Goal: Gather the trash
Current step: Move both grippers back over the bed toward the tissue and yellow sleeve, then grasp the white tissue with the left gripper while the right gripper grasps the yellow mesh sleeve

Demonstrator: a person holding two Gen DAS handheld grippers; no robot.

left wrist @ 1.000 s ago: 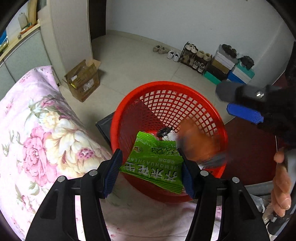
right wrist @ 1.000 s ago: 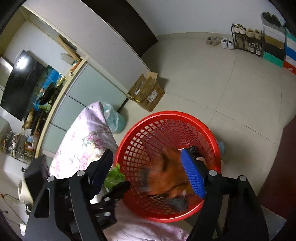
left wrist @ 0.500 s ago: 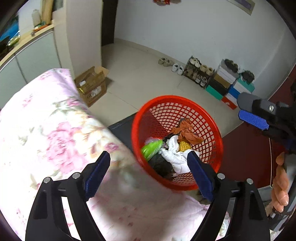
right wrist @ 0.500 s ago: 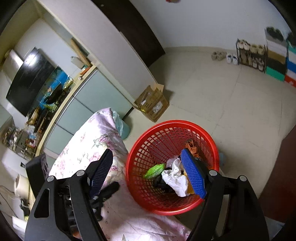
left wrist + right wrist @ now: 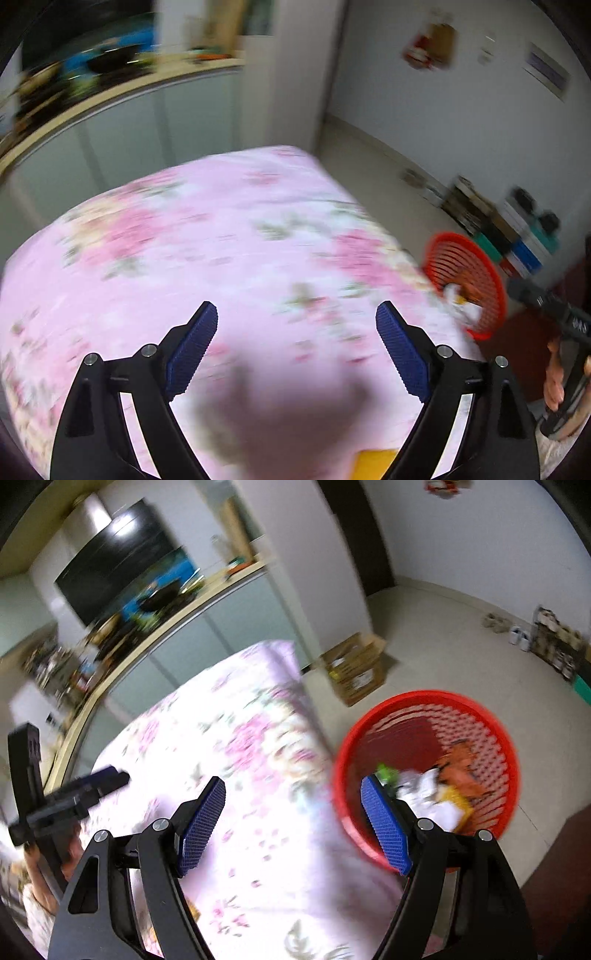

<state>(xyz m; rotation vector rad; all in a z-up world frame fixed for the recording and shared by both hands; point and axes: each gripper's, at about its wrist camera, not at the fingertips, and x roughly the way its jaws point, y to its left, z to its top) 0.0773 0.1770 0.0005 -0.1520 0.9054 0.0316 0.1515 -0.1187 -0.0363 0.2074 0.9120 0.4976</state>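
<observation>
Trash (image 5: 432, 794) sits in the red basket (image 5: 424, 698) on the floor beside the bed (image 5: 221, 236).
Both claws hang empty over the bedspread: left claw (image 5: 295, 354) jaws opening, right claw (image 5: 293, 823) wide. The basket lies to their right, nearer the right claw; a yellow scrap (image 5: 373, 461) shows under the left.

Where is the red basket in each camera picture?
Left wrist view: the red basket sits at the far right edge, half hidden behind the pink flowery bedspread.
Right wrist view: the red basket is big at the lower right, on the floor, with trash inside, just past the right blue pad.
Shared landmark: the pink flowery bedspread; in both views the basket sits at its right edge.
</observation>
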